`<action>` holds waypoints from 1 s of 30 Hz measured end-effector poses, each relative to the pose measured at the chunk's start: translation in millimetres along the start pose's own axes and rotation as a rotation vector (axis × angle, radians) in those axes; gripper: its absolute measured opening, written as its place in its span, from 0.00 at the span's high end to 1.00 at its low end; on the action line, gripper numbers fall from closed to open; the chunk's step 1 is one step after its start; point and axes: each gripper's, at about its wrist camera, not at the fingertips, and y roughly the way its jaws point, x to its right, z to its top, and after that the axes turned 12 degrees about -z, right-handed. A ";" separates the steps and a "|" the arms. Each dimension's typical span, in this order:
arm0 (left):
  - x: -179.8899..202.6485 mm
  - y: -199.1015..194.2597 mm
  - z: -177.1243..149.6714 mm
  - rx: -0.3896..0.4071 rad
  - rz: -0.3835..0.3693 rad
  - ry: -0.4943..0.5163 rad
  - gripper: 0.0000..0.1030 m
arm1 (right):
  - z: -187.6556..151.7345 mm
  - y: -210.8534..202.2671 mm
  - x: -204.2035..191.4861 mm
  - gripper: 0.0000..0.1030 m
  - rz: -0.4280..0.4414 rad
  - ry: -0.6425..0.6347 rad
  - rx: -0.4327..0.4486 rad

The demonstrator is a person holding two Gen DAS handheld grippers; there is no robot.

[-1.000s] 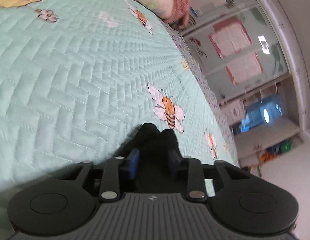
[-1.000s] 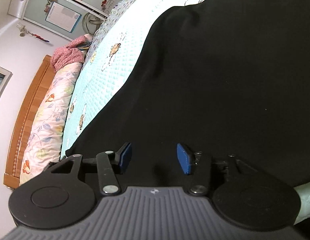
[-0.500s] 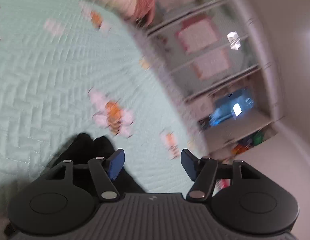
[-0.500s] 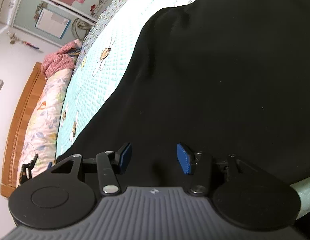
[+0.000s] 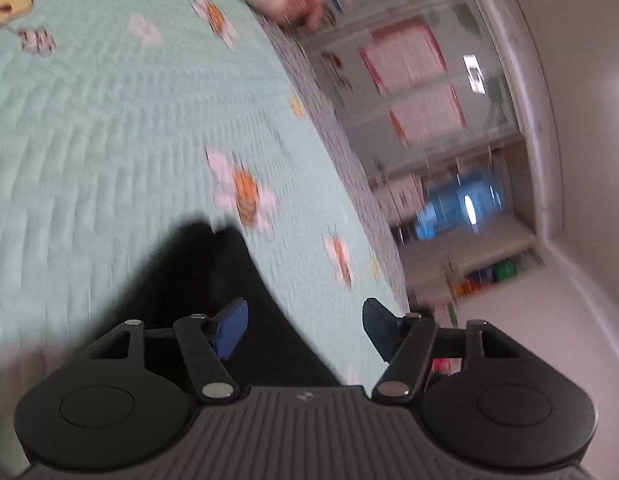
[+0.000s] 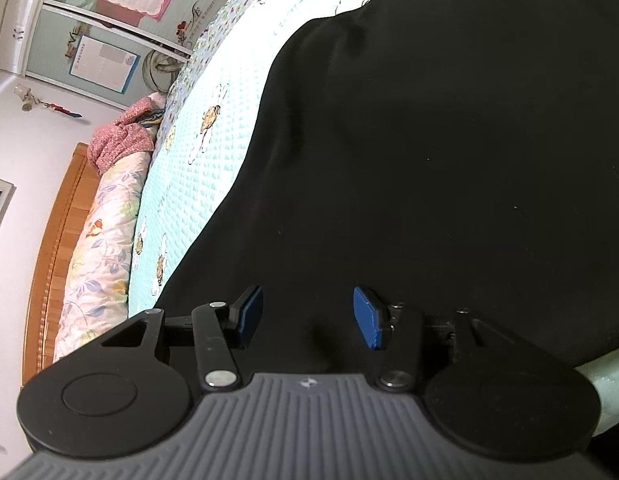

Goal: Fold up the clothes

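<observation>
The left gripper [image 5: 305,330] has just opened, jaws apart, dropping the black garment [image 6: 449,160] on the bed [image 5: 109,140], while the right gripper [image 6: 308,316] hovers open above it, so this fold looks placed.

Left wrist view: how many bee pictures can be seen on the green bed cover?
3 bees on the green bed cover: one far, one in the middle, one near the edge. Blur is strong, and the black garment may hide more.

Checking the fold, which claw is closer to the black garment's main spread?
Right. The right claw sits over the black garment; the left claw is by one corner.
</observation>
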 end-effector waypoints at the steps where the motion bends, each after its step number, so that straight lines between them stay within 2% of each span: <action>1: -3.1 -1.9 -6.0 0.000 0.018 0.013 0.36 | -0.2 0.5 0.8 0.49 0.005 0.004 0.001; 2: -6.4 -3.7 -11.8 0.000 0.037 0.025 0.36 | -0.2 1.1 1.9 0.49 0.011 0.012 0.003; 3: -15.2 -1.4 -11.8 0.014 0.104 0.029 0.37 | -0.1 2.0 2.6 0.49 0.017 0.018 0.004; 4: -26.4 -1.6 -11.4 0.031 0.186 0.013 0.53 | 0.1 3.1 3.1 0.49 0.023 0.023 0.005; 5: -36.8 -1.3 -9.2 0.043 0.209 -0.021 0.63 | 0.2 3.8 3.4 0.49 0.028 0.026 0.006; 6: -39.2 -3.4 -8.5 0.060 0.209 -0.037 0.69 | 0.4 4.2 3.6 0.49 0.032 0.026 0.005; 8: -35.9 -4.9 -8.1 0.080 0.216 -0.034 0.67 | 0.9 3.5 3.8 0.49 0.044 0.024 0.004; 10: -16.4 -2.3 -9.6 0.095 0.247 0.025 0.55 | 1.2 1.7 3.9 0.48 0.059 0.021 0.005; 11: -7.0 -4.0 -11.3 0.115 0.249 0.042 0.53 | 0.9 -0.2 3.8 0.47 0.069 0.022 0.010; 14: 14.7 -14.1 -14.4 0.180 0.190 0.065 0.49 | -0.6 -9.1 -1.1 0.45 0.085 0.007 0.044; 17: 32.8 -8.4 -21.5 0.152 0.120 0.109 0.39 | -6.3 -21.8 -23.1 0.44 0.111 -0.112 0.095; 19: 34.2 10.5 -27.2 0.073 0.133 0.151 0.38 | -10.7 -18.2 -39.2 0.44 0.180 -0.169 0.062; 21: 22.5 23.7 -33.0 0.009 0.172 0.139 0.38 | -15.8 -8.6 -53.5 0.44 0.248 -0.207 0.004; 23: 0.2 32.0 -33.1 -0.008 0.244 0.097 0.39 | -23.1 11.5 -61.5 0.44 0.288 -0.215 -0.088; 25: -21.5 40.1 -33.1 -0.024 0.315 0.056 0.58 | -32.7 38.0 -59.4 0.46 0.221 -0.219 -0.177; 26: -20.7 40.1 -31.5 -0.015 0.314 0.047 0.59 | -36.7 47.6 -55.7 0.58 0.177 -0.226 -0.187; 27: -19.9 40.1 -29.8 -0.007 0.313 0.037 0.57 | -38.7 51.0 -52.4 0.61 0.171 -0.230 -0.170; 28: -18.9 40.2 -28.2 0.001 0.312 0.029 0.53 | -38.2 51.4 -50.5 0.61 0.180 -0.226 -0.162; 30: -7.4 39.2 -29.3 -0.003 0.317 0.044 0.51 | -34.9 51.6 -49.4 0.61 0.193 -0.210 -0.169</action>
